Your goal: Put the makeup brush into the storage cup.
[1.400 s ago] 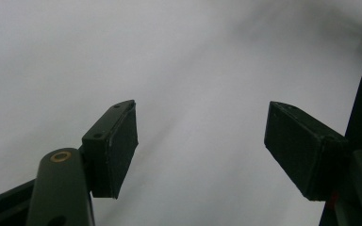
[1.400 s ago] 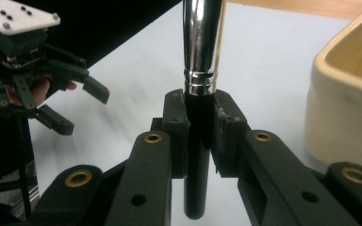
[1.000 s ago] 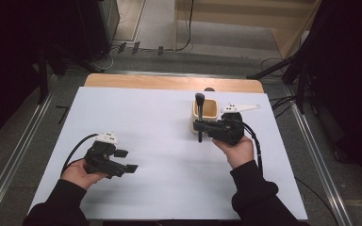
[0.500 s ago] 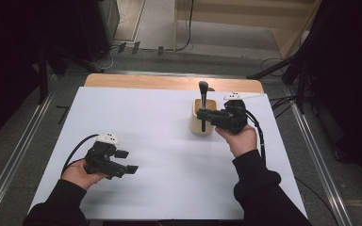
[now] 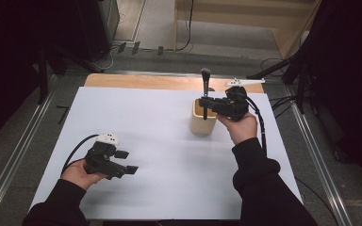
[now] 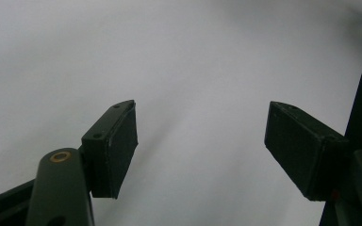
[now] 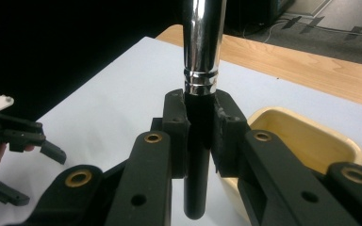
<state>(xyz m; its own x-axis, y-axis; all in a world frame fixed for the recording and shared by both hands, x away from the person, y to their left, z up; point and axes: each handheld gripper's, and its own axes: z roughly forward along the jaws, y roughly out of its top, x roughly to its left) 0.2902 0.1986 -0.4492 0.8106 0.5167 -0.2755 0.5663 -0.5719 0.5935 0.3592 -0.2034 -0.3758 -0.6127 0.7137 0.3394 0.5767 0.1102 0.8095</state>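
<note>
A makeup brush (image 5: 205,92) with a black handle and silver ferrule stands upright, bristles up, held above a cream cup (image 5: 202,123) at the table's right. My right gripper (image 5: 206,107) is shut on the brush handle (image 7: 198,141), and the handle's lower end hangs beside the cup's rim (image 7: 306,136). My left gripper (image 5: 128,162) rests low over the white table sheet at the front left, jaws wide apart with nothing between them (image 6: 200,141).
A white sheet (image 5: 151,141) covers most of the wooden table (image 5: 141,81). The floor with cables and dark stands lies beyond the far edge. A metal rail (image 5: 320,160) runs along the right side.
My right gripper has carried the brush up and away from me, from in front of the cup to over it. The left gripper has stayed put.
</note>
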